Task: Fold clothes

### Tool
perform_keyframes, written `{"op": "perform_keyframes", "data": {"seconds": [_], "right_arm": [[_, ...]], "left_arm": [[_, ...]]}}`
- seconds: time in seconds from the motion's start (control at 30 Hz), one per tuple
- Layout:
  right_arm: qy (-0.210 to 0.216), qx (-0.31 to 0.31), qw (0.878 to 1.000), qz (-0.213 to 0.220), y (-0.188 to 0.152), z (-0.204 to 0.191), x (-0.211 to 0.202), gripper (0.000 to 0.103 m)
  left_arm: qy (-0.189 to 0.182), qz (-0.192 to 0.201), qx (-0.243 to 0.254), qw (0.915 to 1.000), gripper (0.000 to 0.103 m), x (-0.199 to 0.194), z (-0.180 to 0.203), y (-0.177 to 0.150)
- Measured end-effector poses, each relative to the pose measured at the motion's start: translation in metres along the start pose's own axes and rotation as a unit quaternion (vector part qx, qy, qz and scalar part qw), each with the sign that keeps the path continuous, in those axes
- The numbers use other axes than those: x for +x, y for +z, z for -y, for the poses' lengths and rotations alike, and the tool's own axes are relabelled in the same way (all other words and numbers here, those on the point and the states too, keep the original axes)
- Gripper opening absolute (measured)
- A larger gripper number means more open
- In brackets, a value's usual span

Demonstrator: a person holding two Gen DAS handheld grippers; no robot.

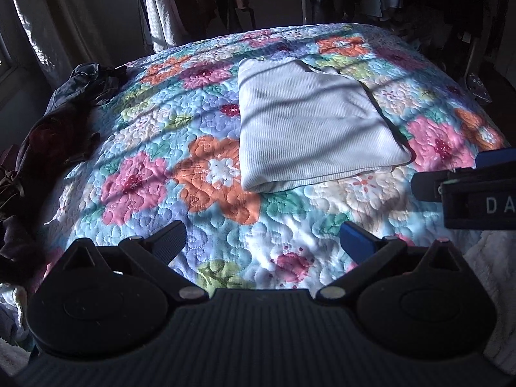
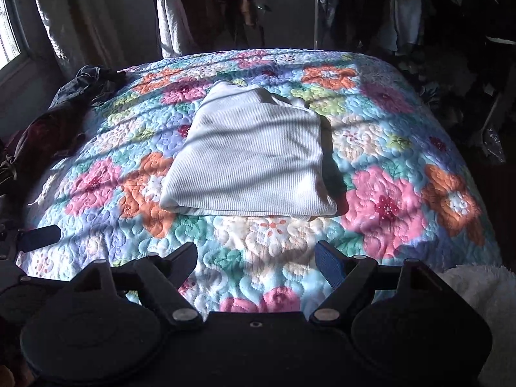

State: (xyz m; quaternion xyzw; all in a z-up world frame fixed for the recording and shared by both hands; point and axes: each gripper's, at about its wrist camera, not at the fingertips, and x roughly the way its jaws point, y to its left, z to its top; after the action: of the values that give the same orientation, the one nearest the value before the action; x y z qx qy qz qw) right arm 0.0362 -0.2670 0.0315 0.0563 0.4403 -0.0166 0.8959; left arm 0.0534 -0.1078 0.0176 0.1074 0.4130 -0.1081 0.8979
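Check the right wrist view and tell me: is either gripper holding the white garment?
No: the folded white garment lies alone on the floral quilt, with the right gripper open and empty short of it.

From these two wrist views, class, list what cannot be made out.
- Underside and inner layers of the folded white garment: both views, hidden by its top layer.
- Dark clothes pile: left wrist view, shadowed and cut by the left edge; separate items unclear.
- Hanging clothes: right wrist view, too dark.

Striped daylight from the window (image 2: pixel 8 32) at left fell across the bed (image 2: pixel 387 193); the surroundings stayed dim, with fisheye-bent edges.
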Motion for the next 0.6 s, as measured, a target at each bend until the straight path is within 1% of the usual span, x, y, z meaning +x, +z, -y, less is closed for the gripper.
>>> {"op": "perform_keyframes", "data": {"seconds": [0.2,0.37,0.6], "right_arm": [[-0.015,-0.014,1.000,0.002,-0.001,-0.003,0.004,0.083],[-0.010,-0.008,1.000,0.000,-0.001,-0.002,0.007,0.083],[0.003,-0.010,1.000,-0.002,-0.006,-0.004,0.012,0.084]], "left_arm": [[0.013,-0.018,0.007,0.9997,0.103,0.011,0.002,-0.001],[0.007,-0.026,-0.003,0.9996,0.103,0.014,0.001,-0.003],[0.014,-0.039,-0.012,0.9991,0.103,0.018,-0.001,-0.006]]}}
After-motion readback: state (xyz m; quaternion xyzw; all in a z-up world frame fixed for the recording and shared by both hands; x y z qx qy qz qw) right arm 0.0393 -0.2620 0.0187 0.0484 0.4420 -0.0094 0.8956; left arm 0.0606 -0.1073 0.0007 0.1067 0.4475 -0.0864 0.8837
